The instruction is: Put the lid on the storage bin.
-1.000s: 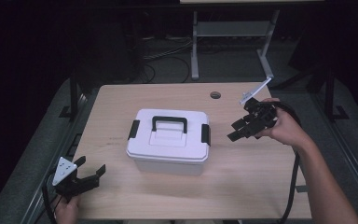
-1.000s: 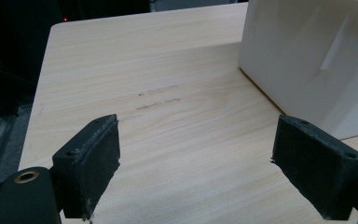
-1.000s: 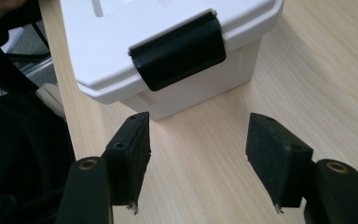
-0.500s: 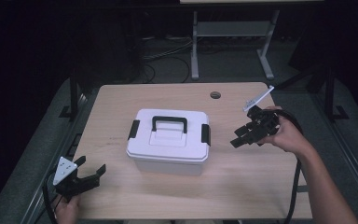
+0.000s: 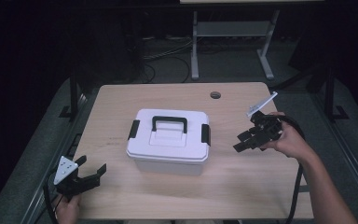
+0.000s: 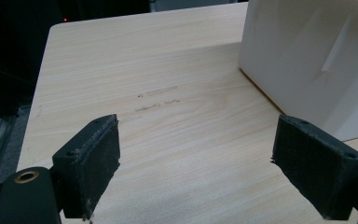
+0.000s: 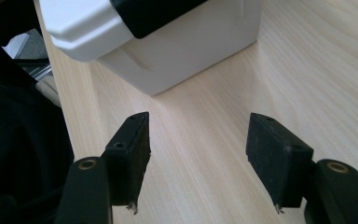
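The left gripper [image 5: 89, 175] sat at the near left corner of the table [image 5: 261, 186], held by the left hand [image 5: 67, 208]. Its jaws stood wide apart and gripped nothing; in the left gripper view bare wood lay between them. The right gripper [image 5: 243, 141] was held by the right hand [image 5: 291, 140] at the right side of the table, pointing left toward the box [image 5: 168, 145]. Its jaws also stood apart, empty, near the box's right end but not touching it. The white box stood at mid-table with its lid [image 5: 168, 137] on, a black handle [image 5: 169, 122] lying flat on top and a black latch [image 5: 205, 134] at each end. Its contents could not be seen.
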The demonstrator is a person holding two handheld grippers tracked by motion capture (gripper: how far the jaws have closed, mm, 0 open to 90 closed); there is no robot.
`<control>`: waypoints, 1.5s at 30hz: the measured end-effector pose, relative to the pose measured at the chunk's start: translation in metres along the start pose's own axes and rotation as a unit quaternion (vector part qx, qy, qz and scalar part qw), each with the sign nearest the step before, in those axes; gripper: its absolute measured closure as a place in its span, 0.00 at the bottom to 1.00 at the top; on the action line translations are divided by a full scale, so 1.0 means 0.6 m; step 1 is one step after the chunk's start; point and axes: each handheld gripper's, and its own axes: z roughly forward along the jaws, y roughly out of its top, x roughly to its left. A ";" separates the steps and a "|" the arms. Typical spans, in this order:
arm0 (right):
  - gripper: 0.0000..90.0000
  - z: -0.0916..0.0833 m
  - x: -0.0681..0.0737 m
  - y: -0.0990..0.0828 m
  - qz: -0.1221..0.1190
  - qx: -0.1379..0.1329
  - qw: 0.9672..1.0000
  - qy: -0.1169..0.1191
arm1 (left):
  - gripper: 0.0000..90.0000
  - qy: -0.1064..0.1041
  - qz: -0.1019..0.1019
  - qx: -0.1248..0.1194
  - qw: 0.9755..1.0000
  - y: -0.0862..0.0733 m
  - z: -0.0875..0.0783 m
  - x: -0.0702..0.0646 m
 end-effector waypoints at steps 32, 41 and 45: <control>0.44 0.030 -0.017 -0.074 0.036 0.002 0.999 0.014 | 0.16 0.002 0.003 0.004 1.000 0.000 0.001 0.000; 0.44 0.036 -0.019 -0.098 0.047 0.003 0.999 0.016 | 0.16 0.003 0.004 0.004 1.000 0.000 0.002 -0.001; 0.44 0.038 -0.020 -0.108 0.050 0.000 0.999 0.019 | 0.16 0.003 0.003 0.004 1.000 0.000 0.002 -0.002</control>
